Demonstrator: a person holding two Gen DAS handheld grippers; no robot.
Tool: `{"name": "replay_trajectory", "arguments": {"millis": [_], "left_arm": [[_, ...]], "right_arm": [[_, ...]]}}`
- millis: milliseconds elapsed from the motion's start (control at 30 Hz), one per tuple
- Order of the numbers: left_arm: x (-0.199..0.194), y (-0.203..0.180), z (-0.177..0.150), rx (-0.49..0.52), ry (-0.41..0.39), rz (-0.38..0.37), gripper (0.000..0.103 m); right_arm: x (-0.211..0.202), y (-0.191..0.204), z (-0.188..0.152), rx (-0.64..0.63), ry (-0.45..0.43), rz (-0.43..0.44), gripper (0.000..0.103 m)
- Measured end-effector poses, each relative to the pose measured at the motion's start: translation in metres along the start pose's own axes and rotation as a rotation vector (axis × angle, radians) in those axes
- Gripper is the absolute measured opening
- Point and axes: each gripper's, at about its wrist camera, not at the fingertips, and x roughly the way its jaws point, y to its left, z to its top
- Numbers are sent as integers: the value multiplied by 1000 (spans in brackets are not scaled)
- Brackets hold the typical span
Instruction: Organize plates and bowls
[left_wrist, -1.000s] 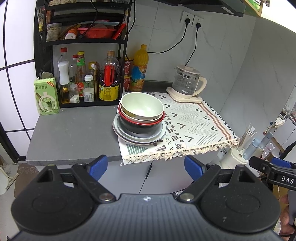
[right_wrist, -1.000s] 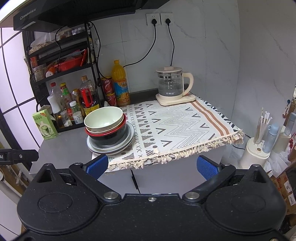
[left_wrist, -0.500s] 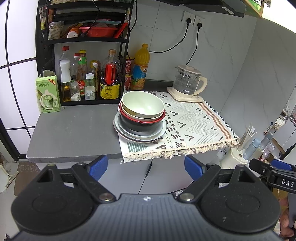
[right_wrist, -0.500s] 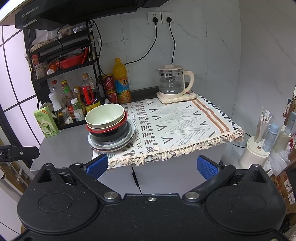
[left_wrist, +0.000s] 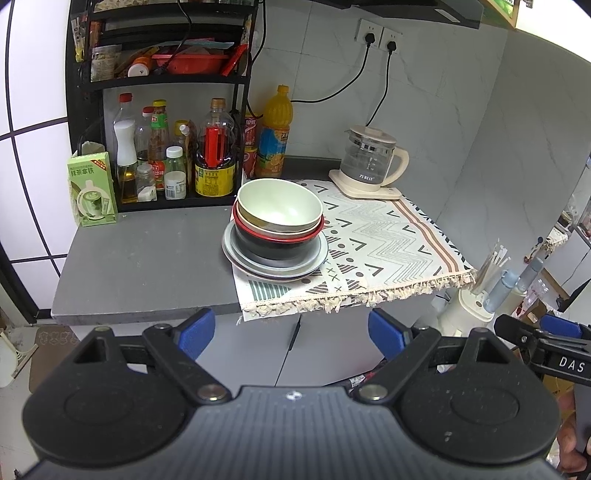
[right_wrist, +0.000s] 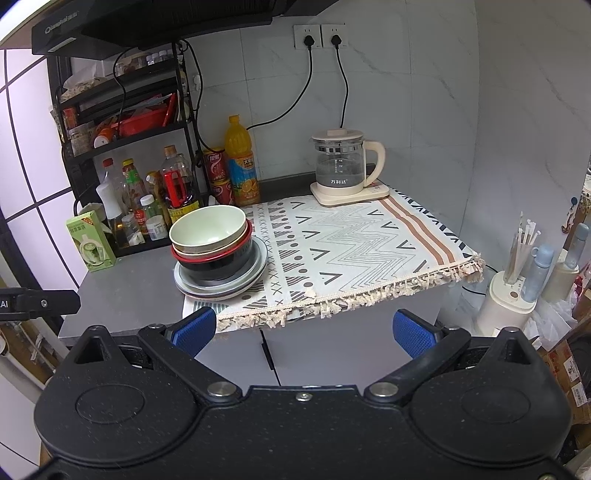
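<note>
A stack stands on the left edge of the patterned mat (left_wrist: 380, 240): a pale green bowl (left_wrist: 279, 205) on top, a beige bowl under it, then a black bowl with a red rim (left_wrist: 277, 243), on grey plates (left_wrist: 275, 267). The stack also shows in the right wrist view, with the green bowl (right_wrist: 207, 229) above the plates (right_wrist: 221, 284). My left gripper (left_wrist: 291, 332) is open and empty, well in front of the counter. My right gripper (right_wrist: 303, 328) is open and empty, also in front of the counter edge.
A black rack with bottles (left_wrist: 166, 155) stands at the back left. A green carton (left_wrist: 92, 190) sits on the grey counter (left_wrist: 140, 258). An orange juice bottle (left_wrist: 273, 147) and a glass kettle (left_wrist: 369, 160) stand at the back. A white holder with sticks (right_wrist: 513, 295) stands at the right.
Both grippers have shifted slightly, so the stack sits a little higher in both views. Nothing on the counter has moved.
</note>
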Motion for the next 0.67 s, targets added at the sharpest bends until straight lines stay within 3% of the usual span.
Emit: {"name": "replay_trajectory", "arguments": {"millis": [667], "left_arm": [[5, 2, -5, -8, 42, 42, 89]], "right_arm": [[6, -5, -8, 9, 37, 13, 103]]}}
